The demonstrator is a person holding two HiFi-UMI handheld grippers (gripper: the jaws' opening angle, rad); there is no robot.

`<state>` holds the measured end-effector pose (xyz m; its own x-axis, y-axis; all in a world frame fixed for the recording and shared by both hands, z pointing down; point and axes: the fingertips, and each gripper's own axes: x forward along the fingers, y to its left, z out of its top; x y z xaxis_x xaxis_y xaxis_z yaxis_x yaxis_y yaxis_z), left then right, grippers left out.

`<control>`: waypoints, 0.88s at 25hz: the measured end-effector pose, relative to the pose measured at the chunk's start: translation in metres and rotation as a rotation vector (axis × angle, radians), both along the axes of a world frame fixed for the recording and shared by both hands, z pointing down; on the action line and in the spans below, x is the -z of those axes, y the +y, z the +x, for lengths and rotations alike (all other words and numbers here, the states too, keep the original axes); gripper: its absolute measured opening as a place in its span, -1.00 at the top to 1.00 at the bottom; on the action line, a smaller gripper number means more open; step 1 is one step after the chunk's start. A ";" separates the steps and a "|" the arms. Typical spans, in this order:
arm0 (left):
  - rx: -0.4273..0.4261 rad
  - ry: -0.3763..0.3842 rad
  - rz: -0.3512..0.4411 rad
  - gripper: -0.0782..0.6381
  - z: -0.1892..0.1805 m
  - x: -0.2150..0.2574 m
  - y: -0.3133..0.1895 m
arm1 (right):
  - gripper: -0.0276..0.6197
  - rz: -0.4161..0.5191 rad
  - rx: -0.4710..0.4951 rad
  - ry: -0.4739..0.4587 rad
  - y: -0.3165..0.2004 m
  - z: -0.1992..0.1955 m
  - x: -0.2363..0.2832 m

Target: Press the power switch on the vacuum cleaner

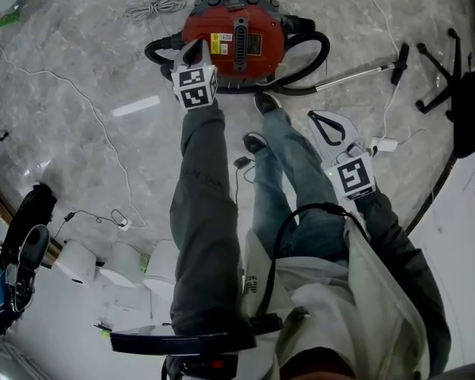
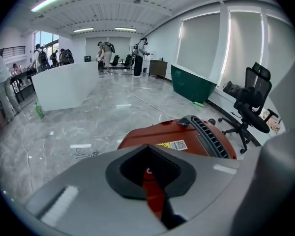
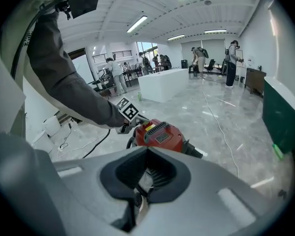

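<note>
left claw (image 1: 192,52) pinched to slit, empty, tip at left edge of red vacuum cleaner (image 1: 237,38) on marble floor (image 1: 79,62). closed tip likely serves as poker for power switch, itself not discernible. right claw (image 1: 324,123) likewise closed, empty, held well apart beside person's leg (image 1: 289,165), out of way.

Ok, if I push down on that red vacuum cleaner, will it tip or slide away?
Probably won't tip: the vacuum cleaner is squat and broad. It might slide a little, since the polished floor looks slick. The looped hose may drag against that.
</note>
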<state>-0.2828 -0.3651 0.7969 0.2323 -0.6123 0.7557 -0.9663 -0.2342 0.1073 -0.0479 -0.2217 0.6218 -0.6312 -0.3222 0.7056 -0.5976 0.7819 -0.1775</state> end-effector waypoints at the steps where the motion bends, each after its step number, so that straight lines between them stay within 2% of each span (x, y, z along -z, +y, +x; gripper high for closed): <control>1: 0.004 0.002 0.002 0.77 0.000 0.000 0.000 | 0.91 -0.003 0.002 0.000 0.002 0.001 -0.001; 5: -0.012 -0.023 -0.035 0.77 0.000 -0.001 -0.001 | 0.91 -0.014 0.002 0.002 0.009 0.000 -0.002; 12: -0.116 -0.117 -0.119 0.77 0.002 -0.006 -0.004 | 0.91 -0.028 -0.012 -0.001 0.017 -0.007 0.001; 16: -0.120 -0.108 -0.136 0.77 0.003 -0.009 -0.007 | 0.91 -0.031 -0.012 0.009 0.020 -0.007 -0.002; 19: -0.134 -0.118 -0.109 0.77 0.002 -0.006 -0.009 | 0.91 -0.023 -0.017 0.008 0.021 -0.004 -0.002; 22: -0.050 -0.112 -0.037 0.77 -0.004 0.010 -0.001 | 0.91 -0.014 -0.026 0.012 0.024 0.002 0.002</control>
